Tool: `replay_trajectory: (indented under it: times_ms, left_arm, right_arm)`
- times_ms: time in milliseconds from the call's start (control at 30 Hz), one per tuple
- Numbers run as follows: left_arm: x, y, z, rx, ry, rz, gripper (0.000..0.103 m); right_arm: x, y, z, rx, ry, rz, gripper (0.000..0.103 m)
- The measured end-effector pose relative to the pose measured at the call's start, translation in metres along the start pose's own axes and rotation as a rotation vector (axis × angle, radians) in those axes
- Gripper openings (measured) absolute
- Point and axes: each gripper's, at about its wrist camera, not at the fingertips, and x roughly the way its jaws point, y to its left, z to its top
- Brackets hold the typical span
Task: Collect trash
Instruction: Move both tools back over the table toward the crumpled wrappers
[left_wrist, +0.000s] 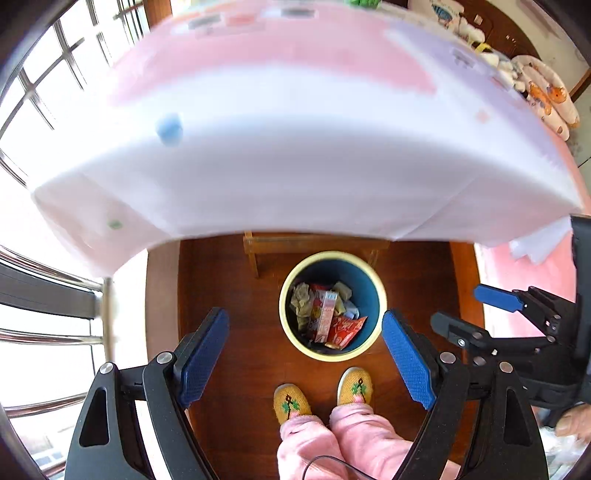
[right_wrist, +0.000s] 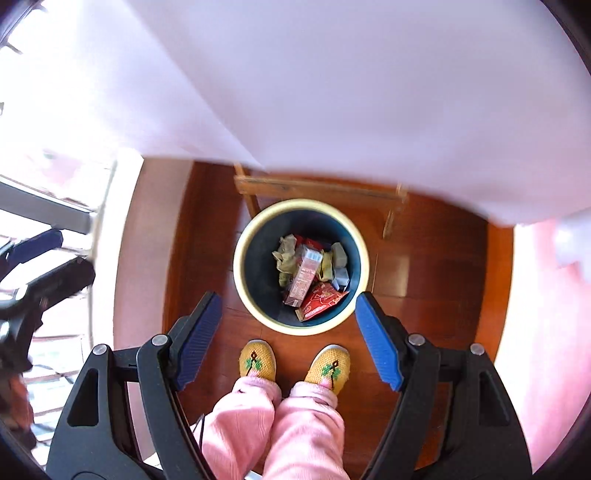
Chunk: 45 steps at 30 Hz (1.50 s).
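Observation:
A round bin (left_wrist: 373, 295) with a pale yellow rim and blue inside stands on the wooden floor below both grippers; the right wrist view shows the same bin (right_wrist: 255, 229). Inside lie crumpled wrappers (left_wrist: 301, 299), a pink carton (right_wrist: 304, 275) and a red packet (right_wrist: 321, 299). My left gripper (left_wrist: 304, 325) hangs open high above the bin, nothing between its blue pads. My right gripper (right_wrist: 288, 306) is also open and empty above the bin, and appears at the right of the left wrist view (left_wrist: 463, 312).
A table draped in a pink and white cloth (left_wrist: 295, 155) overhangs the bin's far side, a wooden frame (right_wrist: 317, 188) beneath it. The person's pink trousers and yellow slippers (right_wrist: 258, 360) stand just before the bin. A window with metal rails (left_wrist: 44, 280) is at the left.

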Motion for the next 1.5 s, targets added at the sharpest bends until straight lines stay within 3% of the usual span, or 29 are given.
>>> replay_trajectory:
  times_ms: [233, 500, 767, 933, 1067, 1300, 1500]
  left_arm:
    - [-0.117, -0.018, 0.032, 0.022, -0.131, 0.015, 0.086]
    - [-0.226, -0.056, 0.086, 0.125, -0.307, 0.117, 0.086]
    - [-0.279, -0.082, 0.144, 0.142, -0.394, 0.153, 0.086]
    - [-0.279, -0.087, 0.187, 0.154, -0.397, 0.160, 0.086]
    - [-0.257, -0.074, 0.231, 0.137, -0.371, 0.163, 0.086]
    - [-0.192, -0.028, 0.330, 0.115, -0.272, 0.043, 0.081]
    - [-0.126, 0.012, 0.438, 0.125, -0.182, -0.028, 0.081]
  right_arm:
    - [-0.126, 0.019, 0.012, -0.074, -0.120, 0.031, 0.073]
    - [-0.236, 0.018, 0.047, -0.128, -0.321, 0.040, 0.073]
    - [-0.310, 0.000, 0.109, -0.125, -0.460, 0.032, 0.073]
    - [-0.320, -0.007, 0.154, -0.120, -0.488, 0.000, 0.073]
    - [-0.316, -0.007, 0.192, -0.117, -0.497, -0.028, 0.073]
    - [-0.291, -0.006, 0.278, -0.071, -0.499, -0.113, 0.073]
    - [-0.243, -0.019, 0.379, 0.063, -0.423, -0.158, 0.073]
